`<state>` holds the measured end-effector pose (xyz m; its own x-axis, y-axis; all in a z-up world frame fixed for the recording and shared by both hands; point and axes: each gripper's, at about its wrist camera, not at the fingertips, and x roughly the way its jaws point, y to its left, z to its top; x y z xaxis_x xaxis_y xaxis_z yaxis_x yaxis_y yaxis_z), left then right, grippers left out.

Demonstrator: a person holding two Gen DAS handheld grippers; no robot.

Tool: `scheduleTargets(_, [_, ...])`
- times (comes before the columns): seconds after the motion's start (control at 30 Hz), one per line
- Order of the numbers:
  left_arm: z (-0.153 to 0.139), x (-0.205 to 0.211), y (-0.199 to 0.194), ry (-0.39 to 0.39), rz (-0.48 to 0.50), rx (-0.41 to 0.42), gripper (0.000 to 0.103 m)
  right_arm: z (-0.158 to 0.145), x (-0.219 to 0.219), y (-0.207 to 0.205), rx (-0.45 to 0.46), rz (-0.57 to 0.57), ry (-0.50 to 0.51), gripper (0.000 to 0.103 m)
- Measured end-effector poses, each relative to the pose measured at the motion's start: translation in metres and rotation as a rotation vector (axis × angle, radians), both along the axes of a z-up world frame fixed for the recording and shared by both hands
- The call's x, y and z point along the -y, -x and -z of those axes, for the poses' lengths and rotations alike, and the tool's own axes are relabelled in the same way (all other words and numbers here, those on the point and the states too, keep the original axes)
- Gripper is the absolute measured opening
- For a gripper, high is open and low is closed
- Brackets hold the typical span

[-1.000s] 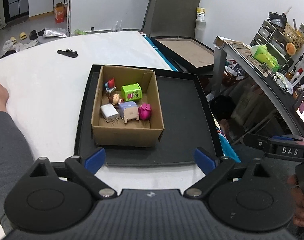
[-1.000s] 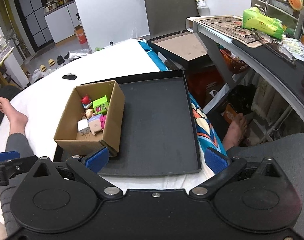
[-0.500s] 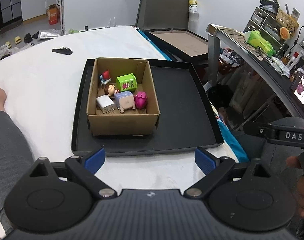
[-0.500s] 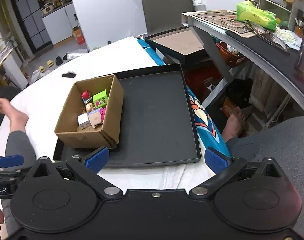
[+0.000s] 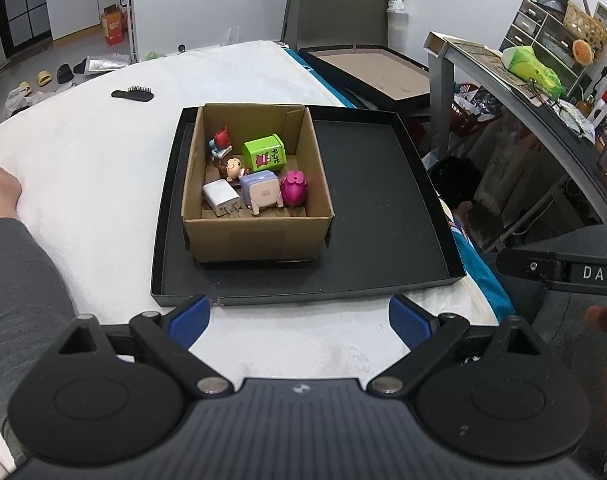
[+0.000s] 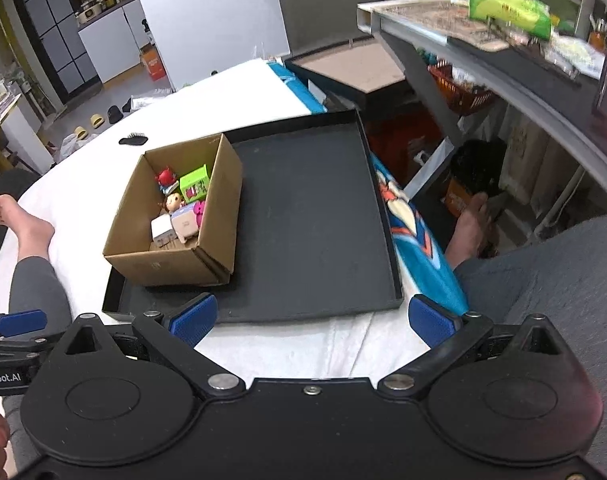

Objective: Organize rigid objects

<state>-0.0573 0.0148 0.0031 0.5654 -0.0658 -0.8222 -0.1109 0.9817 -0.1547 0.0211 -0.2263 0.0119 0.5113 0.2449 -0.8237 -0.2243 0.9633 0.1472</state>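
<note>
Cardboard box (image 5: 257, 236) sits in the left half of a shallow black tray (image 5: 383, 216), and every small item in view lies inside it: a red-topped figure (image 5: 221, 139), a green cube (image 5: 263, 153), a brown-haired doll (image 5: 232, 168), a white charger (image 5: 220, 199), a pale lilac block (image 5: 262, 191) and a pink toy (image 5: 294, 187). The tray's right half is bare. That layout fits two stages equally: the pieces gathered into the box, or the pieces waiting to be laid out on the tray; nothing here decides between them. Left gripper (image 5: 299, 316) hovers just short of the tray's near edge, its blue pads spread wide and holding nothing. Right gripper (image 6: 309, 318) hangs likewise before the tray, fingers wide apart and empty. The tray rests on a white padded surface (image 5: 103, 168), where a black hairbrush (image 5: 132, 95) lies well beyond the tray and a bare foot (image 6: 21, 220) rests at the left. Another shallow tray with a brown bottom (image 5: 367, 70) stands farther back. A cluttered grey desk (image 5: 515, 88) runs along the right, bearing a green packet (image 5: 531, 66), and slippers (image 5: 43, 77) lie on the far floor.
</note>
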Motion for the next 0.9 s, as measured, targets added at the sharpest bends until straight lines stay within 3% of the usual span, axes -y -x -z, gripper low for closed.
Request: scheduleTargets(0.9, [0.007, 0.005, -0.010, -0.006, -0.002, -0.020, 0.095, 0.008, -0.003, -0.002, -0.014, -0.014, 0.014, 0.103])
